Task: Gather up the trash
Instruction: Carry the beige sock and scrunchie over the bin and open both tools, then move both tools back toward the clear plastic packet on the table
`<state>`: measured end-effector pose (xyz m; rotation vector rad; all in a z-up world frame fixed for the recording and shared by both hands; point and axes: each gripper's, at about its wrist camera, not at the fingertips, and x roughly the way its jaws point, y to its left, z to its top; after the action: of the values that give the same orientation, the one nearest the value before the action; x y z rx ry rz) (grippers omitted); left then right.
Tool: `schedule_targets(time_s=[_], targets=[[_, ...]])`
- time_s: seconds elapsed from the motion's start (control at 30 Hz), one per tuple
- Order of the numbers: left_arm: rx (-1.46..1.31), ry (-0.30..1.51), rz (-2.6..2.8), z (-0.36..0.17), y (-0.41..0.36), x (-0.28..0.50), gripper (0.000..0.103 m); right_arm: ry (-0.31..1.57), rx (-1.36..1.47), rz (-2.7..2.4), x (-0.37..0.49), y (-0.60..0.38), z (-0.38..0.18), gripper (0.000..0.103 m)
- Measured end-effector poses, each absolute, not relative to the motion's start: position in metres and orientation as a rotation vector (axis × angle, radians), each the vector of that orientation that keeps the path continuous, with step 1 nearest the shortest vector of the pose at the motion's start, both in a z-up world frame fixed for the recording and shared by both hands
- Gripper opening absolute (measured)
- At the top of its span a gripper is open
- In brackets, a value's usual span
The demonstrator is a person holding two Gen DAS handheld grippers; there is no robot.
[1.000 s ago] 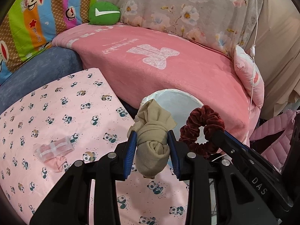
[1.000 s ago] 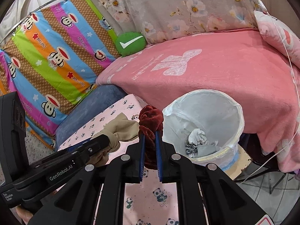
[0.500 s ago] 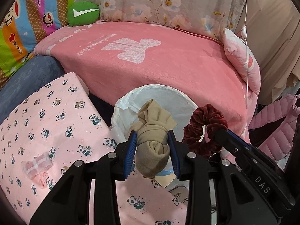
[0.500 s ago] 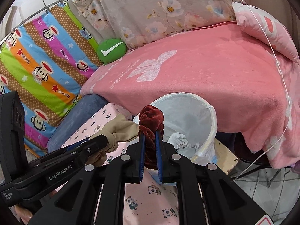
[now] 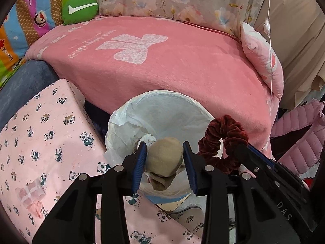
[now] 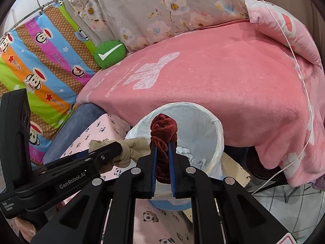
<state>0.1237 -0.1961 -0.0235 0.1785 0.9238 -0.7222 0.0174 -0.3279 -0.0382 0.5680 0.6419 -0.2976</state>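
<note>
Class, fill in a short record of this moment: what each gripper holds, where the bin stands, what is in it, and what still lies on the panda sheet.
left gripper: shut on beige sock, over the bin
right gripper: shut on red scrunchie, over the bin
bin: white-lined, beside the pink blanket
in bin: crumpled white paper
on panda sheet: small pink packet

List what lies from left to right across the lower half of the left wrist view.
Small pink packet on the panda-print sheet → beige sock in the left hand-held gripper → dark red scrunchie → pink quilted fabric.
</note>
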Motion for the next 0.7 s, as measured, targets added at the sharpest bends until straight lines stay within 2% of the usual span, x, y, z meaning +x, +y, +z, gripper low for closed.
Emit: schedule_targets(time_s=[0.07, 0.13, 0.27, 0.37, 0.4, 0.47, 0.7], targets=[[0.162, 0.912, -0.696, -0.022, -0.192, 0.127, 0.064, 0.644, 0.563, -0.300, 0.022, -0.330, -0.039, 0.012], [0.152, 0.891, -0.672, -0.019, -0.186, 0.130, 0.071, 0.646, 0.559, -0.300, 0.026, -0.330, -0.039, 0.012], [0.126, 0.907, -0.640, -0.022, -0.173, 0.140, 0.071, 0.651, 0.541, -0.291, 0.038, -0.328, -0.039, 0.013], [0.105, 0.920, -0.621, -0.025, -0.164, 0.145, 0.071, 0.644, 0.507, -0.301, 0.046, -0.321, -0.037, 0.019], [0.103, 0.924, -0.615, -0.027, -0.161, 0.146, 0.071, 0.643, 0.492, -0.302, 0.049, -0.317, -0.036, 0.027], [0.101, 0.928, -0.608, -0.029, -0.157, 0.146, 0.071, 0.642, 0.476, -0.296, 0.053, -0.311, -0.034, 0.035], [0.092, 0.929, -0.593, -0.031, -0.145, 0.144, 0.071, 0.664, 0.466, -0.271, 0.057, -0.300, -0.032, 0.036]])
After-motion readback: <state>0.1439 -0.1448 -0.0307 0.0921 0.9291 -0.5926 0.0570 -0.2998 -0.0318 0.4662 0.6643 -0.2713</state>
